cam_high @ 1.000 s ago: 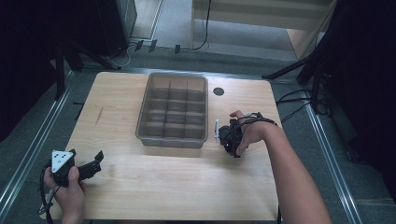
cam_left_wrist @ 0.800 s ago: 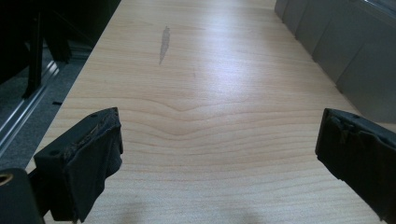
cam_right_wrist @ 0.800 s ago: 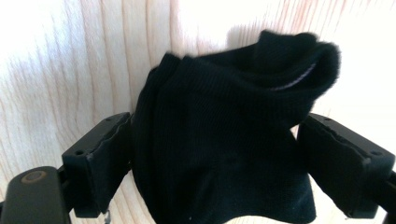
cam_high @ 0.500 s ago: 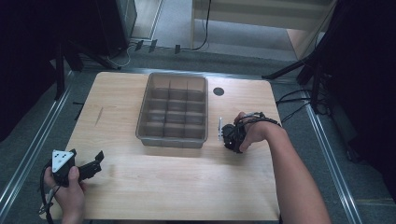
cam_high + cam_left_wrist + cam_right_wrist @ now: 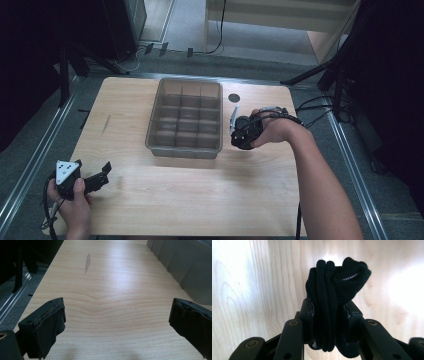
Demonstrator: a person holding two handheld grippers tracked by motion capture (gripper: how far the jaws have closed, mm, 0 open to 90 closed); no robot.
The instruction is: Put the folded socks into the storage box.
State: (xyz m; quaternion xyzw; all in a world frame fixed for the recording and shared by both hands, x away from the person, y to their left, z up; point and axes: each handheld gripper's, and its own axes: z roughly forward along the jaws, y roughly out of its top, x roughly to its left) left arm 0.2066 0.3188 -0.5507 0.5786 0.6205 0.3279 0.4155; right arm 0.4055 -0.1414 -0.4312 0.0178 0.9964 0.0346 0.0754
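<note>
A rolled black sock (image 5: 334, 290) with a short white stitch line hangs over the wooden table, and my right gripper (image 5: 329, 307) is shut on it. Its jaws have just been closing, and both pads press the roll from the sides. From above, the right gripper (image 5: 244, 134) hovers just right of the grey divided tray (image 5: 185, 150), near its front right corner; the sock is a dark lump under the hand. My left gripper (image 5: 101, 174) rests at the table's front left corner. Its jaws (image 5: 117, 320) stand wide open over bare wood.
The tray's grey wall (image 5: 190, 272) rises at the right of the left gripper view. A round black hole (image 5: 234, 98) sits in the tabletop behind the right hand. Metal rails run along both table sides, and cables trail off the right edge.
The right gripper's jaws closed on the black sock, and the hand rose a little off the table with it. The left gripper stayed where it was.
</note>
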